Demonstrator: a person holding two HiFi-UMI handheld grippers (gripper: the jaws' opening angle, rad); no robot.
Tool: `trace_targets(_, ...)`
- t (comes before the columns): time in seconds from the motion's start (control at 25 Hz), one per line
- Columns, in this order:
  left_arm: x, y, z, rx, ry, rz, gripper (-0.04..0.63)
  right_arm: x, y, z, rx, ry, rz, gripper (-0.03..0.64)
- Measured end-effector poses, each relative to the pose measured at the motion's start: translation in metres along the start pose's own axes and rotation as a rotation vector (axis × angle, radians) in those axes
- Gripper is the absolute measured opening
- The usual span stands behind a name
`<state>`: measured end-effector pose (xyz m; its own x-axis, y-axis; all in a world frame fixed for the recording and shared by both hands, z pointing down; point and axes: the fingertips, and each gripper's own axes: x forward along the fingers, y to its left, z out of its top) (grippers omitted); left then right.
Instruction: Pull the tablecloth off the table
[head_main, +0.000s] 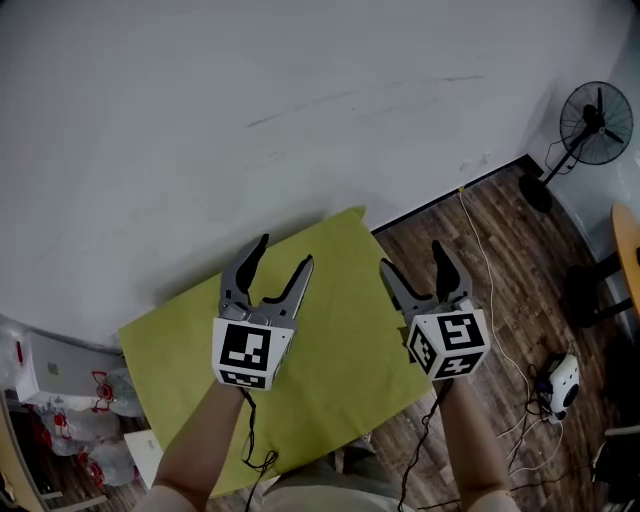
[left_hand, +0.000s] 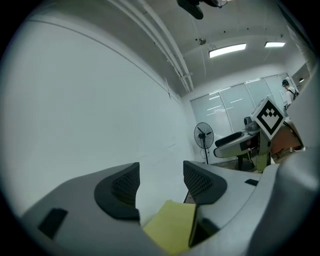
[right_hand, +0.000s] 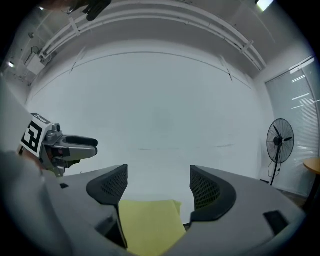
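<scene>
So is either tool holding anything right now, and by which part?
Nothing is held. The left tool and right tool both have jaws apart and empty, clear of the yellow tablecloth.

1. Tablecloth (head_main: 345, 330): we log one, plain yellow-green, spread flat and smooth, covering the whole tabletop.
2. Placement: we find it lying askew, far corner close by the white wall (head_main: 200, 100).
</scene>
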<state>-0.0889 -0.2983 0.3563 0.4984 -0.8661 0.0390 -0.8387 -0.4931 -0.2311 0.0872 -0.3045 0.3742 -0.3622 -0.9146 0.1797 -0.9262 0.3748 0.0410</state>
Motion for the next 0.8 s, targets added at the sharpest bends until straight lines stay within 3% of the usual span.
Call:
trace_targets(0.2, 0.046, 0.002, -0.046, -0.012, 0.079, -0.004, 0.273, 0.044, -0.016, -0.034, 0.021, 0.043, 0.004, 0.383)
trace_targets(0.48, 0.094, -0.001, -0.12, -0.135, 0.199, -0.038, 0.296, 0.095, -0.037, -0.102, 0.039, 0.143, 0.015, 0.383)
trace_targets(0.8, 0.129, -0.026, -0.216, -0.157, 0.375, -0.119, 0.299, 0.134, -0.045, -0.192, 0.081, 0.3, 0.028, 0.384)
